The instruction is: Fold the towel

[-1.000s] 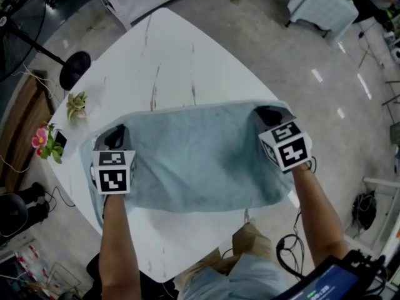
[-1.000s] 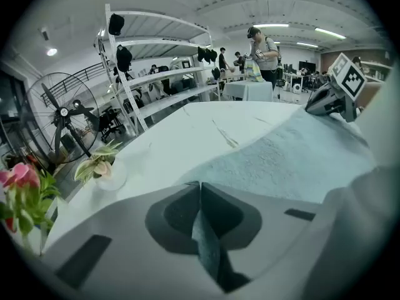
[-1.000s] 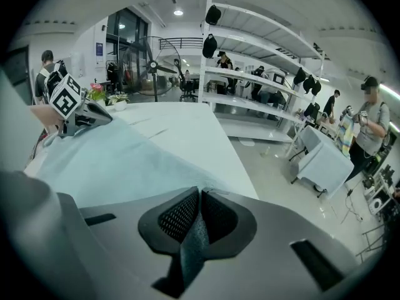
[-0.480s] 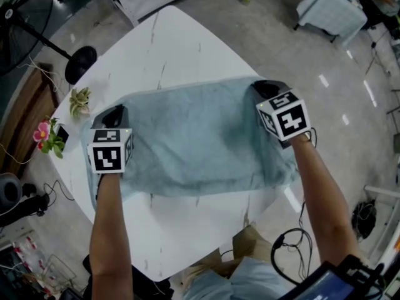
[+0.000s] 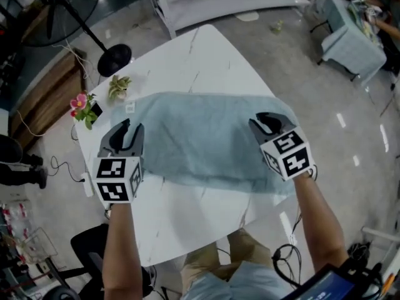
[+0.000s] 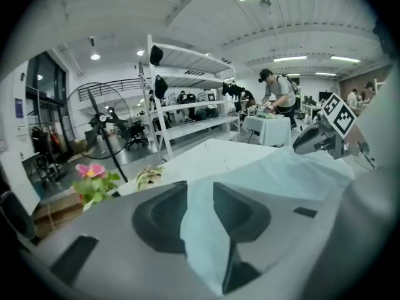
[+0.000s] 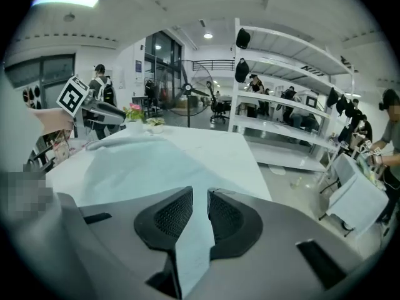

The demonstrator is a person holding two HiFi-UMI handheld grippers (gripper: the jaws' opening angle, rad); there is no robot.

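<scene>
While towel (image 5: 206,139) is lying across surface (image 5: 187,61), left gripper (image 5: 130,130) and right gripper (image 5: 265,122) jaws are just opening, standing apart, towel showing in each gap.

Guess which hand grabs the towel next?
Probably right. The right tool hangs over one end of the towel; the left tool only reaches its edge. Both just opened, towel between their jaws.

towel (image 5: 200,144) one, table (image 5: 187,55) one, left gripper (image 5: 130,130), right gripper (image 5: 265,122): two
</scene>
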